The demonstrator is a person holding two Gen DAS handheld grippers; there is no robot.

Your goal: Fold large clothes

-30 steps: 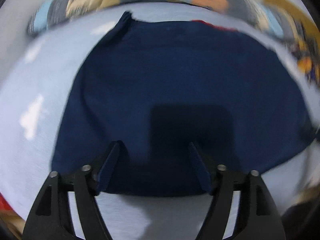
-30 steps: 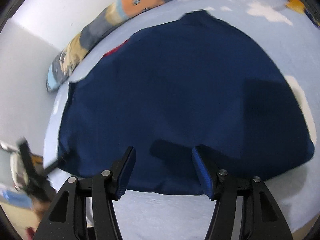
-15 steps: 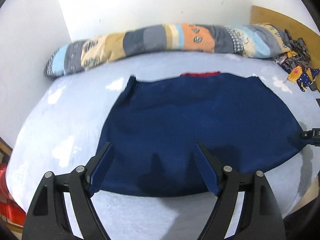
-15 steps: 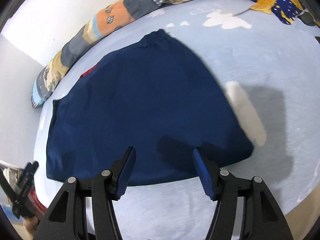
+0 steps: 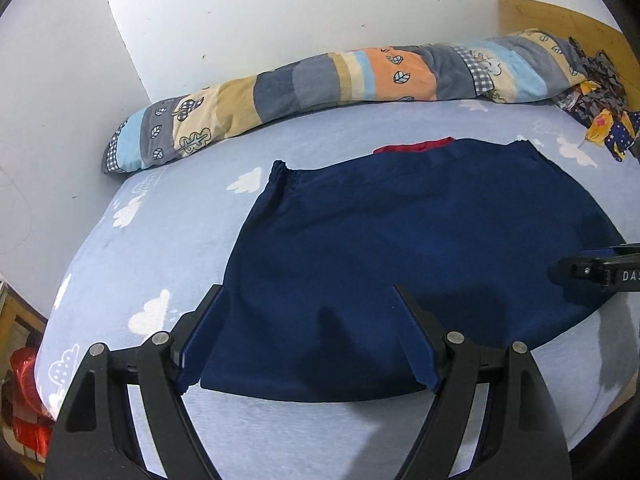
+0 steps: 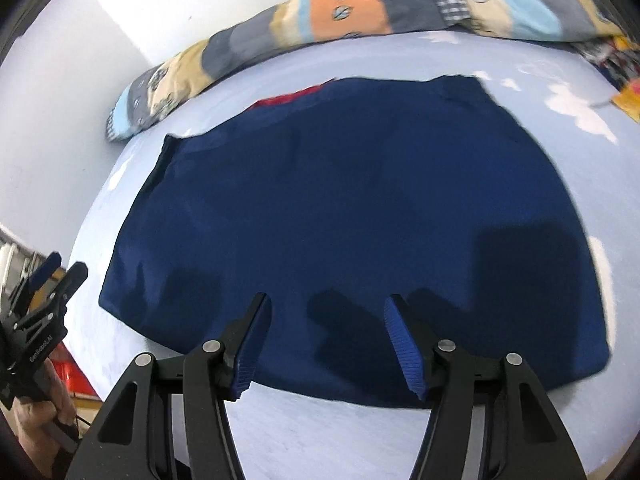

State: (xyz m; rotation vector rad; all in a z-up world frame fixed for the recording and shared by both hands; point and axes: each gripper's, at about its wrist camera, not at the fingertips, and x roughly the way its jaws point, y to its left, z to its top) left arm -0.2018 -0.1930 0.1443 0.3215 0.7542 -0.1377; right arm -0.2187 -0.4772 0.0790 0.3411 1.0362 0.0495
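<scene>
A large navy blue garment (image 5: 400,248) lies flat on the light blue bed sheet (image 5: 160,248), with a strip of red fabric (image 5: 416,146) showing at its far edge. It also fills the right wrist view (image 6: 352,208). My left gripper (image 5: 308,336) is open and empty, held above the garment's near left edge. My right gripper (image 6: 326,344) is open and empty above the near edge. The right gripper's tip shows in the left wrist view (image 5: 600,274); the left gripper shows in the right wrist view (image 6: 40,312).
A long patchwork bolster (image 5: 340,84) lies along the white wall at the back. A crumpled patterned cloth (image 5: 600,112) sits at the far right by a wooden headboard (image 5: 560,24). A red object (image 5: 24,392) lies beside the bed at the left.
Both grippers have pulled back and up from the garment, so more of the bed and the bolster is in view. The garment lies still.
</scene>
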